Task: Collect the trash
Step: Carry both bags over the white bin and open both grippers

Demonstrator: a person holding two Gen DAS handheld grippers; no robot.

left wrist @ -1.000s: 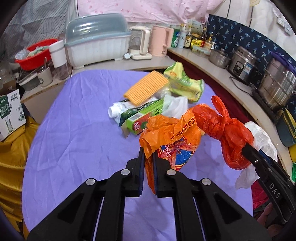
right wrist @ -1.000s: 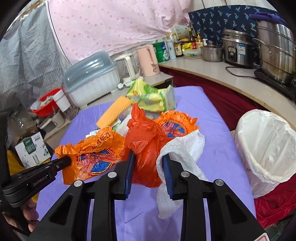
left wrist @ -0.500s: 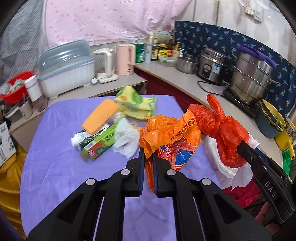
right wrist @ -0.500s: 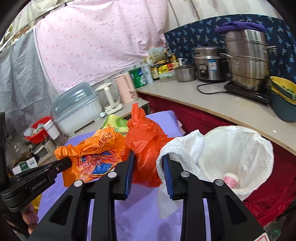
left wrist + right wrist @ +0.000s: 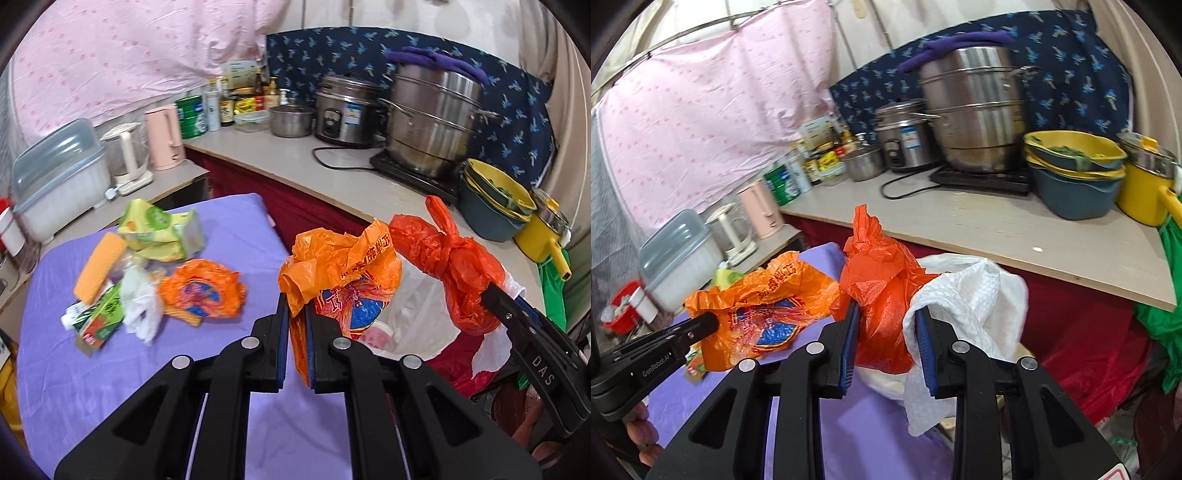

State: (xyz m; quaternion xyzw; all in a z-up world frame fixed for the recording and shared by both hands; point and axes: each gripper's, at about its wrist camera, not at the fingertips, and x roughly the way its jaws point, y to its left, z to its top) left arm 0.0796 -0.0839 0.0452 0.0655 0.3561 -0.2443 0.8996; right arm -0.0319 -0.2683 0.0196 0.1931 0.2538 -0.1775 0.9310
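**Two loads over the bin, each thinly held**

The left claw (image 5: 296, 343), nearly closed, pinches a crumpled orange printed bag (image 5: 343, 273) by one thin fold; it could slip out short of the white-lined bin (image 5: 417, 317). The right claw (image 5: 886, 341), part-open, clamps a knotted red bag (image 5: 882, 295) with a white paper towel (image 5: 964, 299), which hangs loose and might drop.

Home kitchen: steamer pot (image 5: 434, 122), rice cooker (image 5: 345, 110), kettle (image 5: 164, 136) on counter (image 5: 332, 173).
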